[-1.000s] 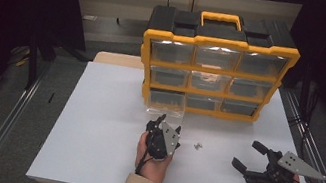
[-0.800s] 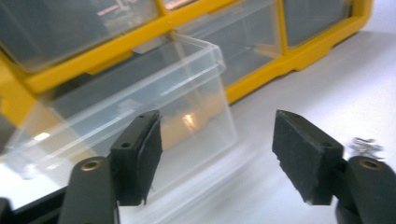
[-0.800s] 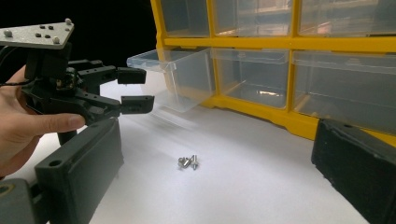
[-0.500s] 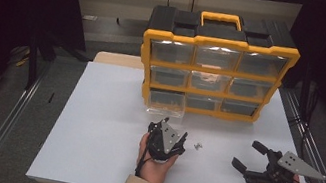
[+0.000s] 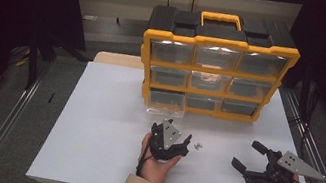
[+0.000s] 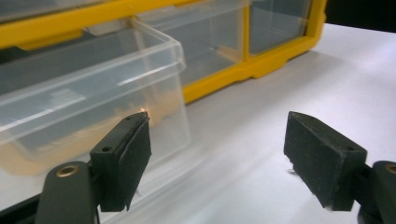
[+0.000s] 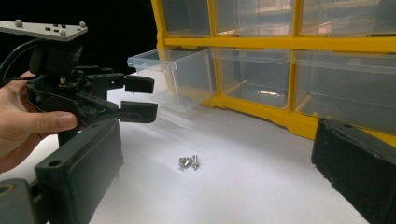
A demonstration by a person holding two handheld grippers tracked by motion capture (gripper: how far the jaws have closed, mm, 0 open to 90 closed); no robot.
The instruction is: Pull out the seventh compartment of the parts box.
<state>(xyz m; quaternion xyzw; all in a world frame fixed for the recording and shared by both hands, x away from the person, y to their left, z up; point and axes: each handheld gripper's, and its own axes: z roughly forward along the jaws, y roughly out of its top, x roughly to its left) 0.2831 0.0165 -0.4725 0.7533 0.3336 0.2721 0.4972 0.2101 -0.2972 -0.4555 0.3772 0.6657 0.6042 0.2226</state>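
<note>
the right gripper [image 5: 251,161] rests open and empty. the left gripper [image 5: 173,141] has just been opening its jaws, nothing between them. the small screws [image 7: 188,162] lie loose on the table [image 5: 94,125] between both; a careless pinch could scatter them short of the pulled-out drawer [image 7: 173,74].

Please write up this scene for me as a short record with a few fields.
Surface: white table top
Storage: yellow plastic organiser with clear drawers
Open drawer: clear bottom-left drawer, pulled partly out
Loose parts: small silver screws on the table between the grippers
Left gripper: jaws just opening, nothing between them
Right gripper: open, empty, resting near the table's right edge
</note>
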